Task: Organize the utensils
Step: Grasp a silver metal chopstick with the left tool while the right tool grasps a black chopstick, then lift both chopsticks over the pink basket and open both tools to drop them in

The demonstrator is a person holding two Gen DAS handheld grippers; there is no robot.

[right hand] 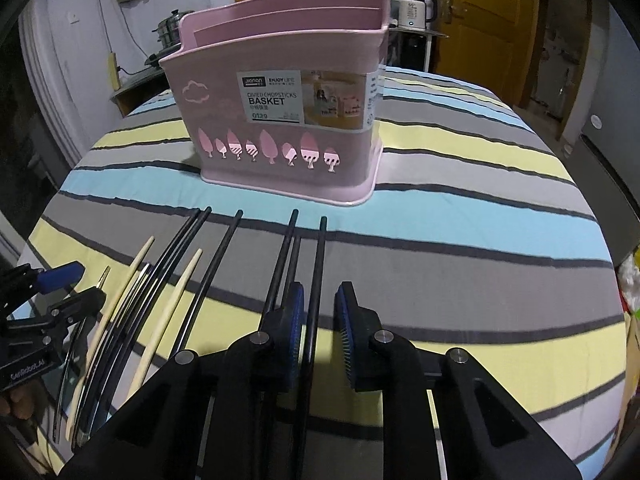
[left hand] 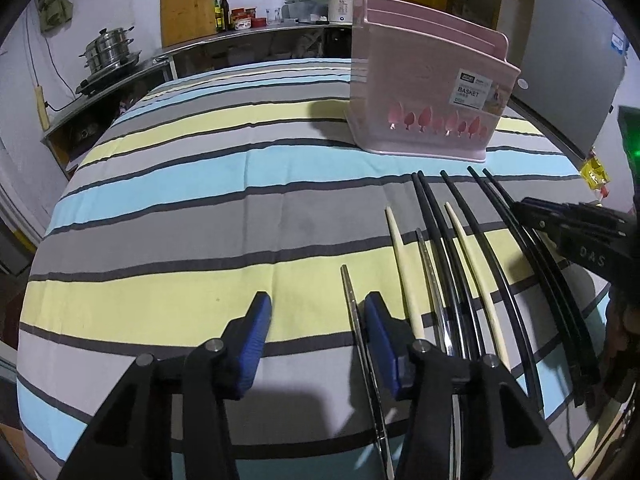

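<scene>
- The left tongs (left hand: 316, 308) are standing wide apart just over the striped cloth (left hand: 168, 216), blue pads (left hand: 256, 332) facing each other; a steel chopstick (left hand: 354, 320) is lying just inside the right-hand pad, not gripped.
- The right tongs (right hand: 320, 304) are gaping at a narrower gap, straddling one black chopstick (right hand: 318, 264), which is running up between the pads; whether a pad is touching it cannot be told.
- The chopsticks are lying side by side in a row on the cloth, long axes running away from the cameras, far tips pointing toward the basket (right hand: 288, 120). Among them are two cream ones (left hand: 404, 272) and several more black ones (left hand: 460, 232).
- The pink basket is standing upright beyond the tips, near them but apart, its long side facing the right camera, with inner dividers showing.
- Its sticker is reading "ENJOY LIFE", "CHOPSTICKS BASKET" and "0129"; tree shapes are cut along its base and a cloud outline above.
- "DAS" is showing on the right tongs' body in the left view; the lettering on the left tongs' body is too small to read.
- The cloth, striped grey, yellow, blue and white, is covering the surface.
- Behind, a steel counter (left hand: 240, 44) is carrying stacked pots (left hand: 108, 50), a board (left hand: 187, 10), bottles (left hand: 222, 14) and a kettle (right hand: 414, 10); a yellow door (right hand: 486, 4) is standing at the right.
</scene>
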